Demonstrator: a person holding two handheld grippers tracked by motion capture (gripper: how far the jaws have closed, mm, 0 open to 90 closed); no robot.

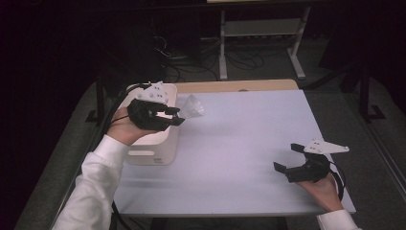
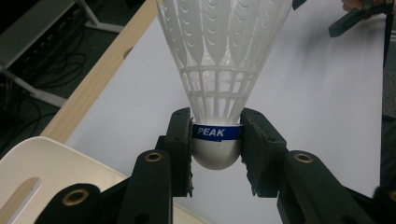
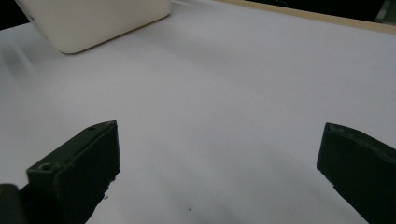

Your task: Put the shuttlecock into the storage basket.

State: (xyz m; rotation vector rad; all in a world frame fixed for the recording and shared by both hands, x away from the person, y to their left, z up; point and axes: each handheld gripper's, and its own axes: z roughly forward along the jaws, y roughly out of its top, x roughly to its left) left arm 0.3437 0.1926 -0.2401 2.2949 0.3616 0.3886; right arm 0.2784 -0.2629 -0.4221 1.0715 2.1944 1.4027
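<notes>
firmly, left gripper (image 2: 216, 144) clamps shuttlecock (image 2: 219, 70) (cork end) above bin (image 1: 153, 143).

The shuttlecock (image 2: 219, 70) loses the top of its white skirt to the upper edge of the left gripper view, and in the high view it is a pale blur off the left tool (image 1: 178, 116). That tool and its hand (image 1: 125, 128) cover much of the cream bin (image 1: 158, 151) at the surface's (image 1: 239, 143) left edge; its contents cannot be told. The right gripper view cuts the bin at its top edge.
</notes>
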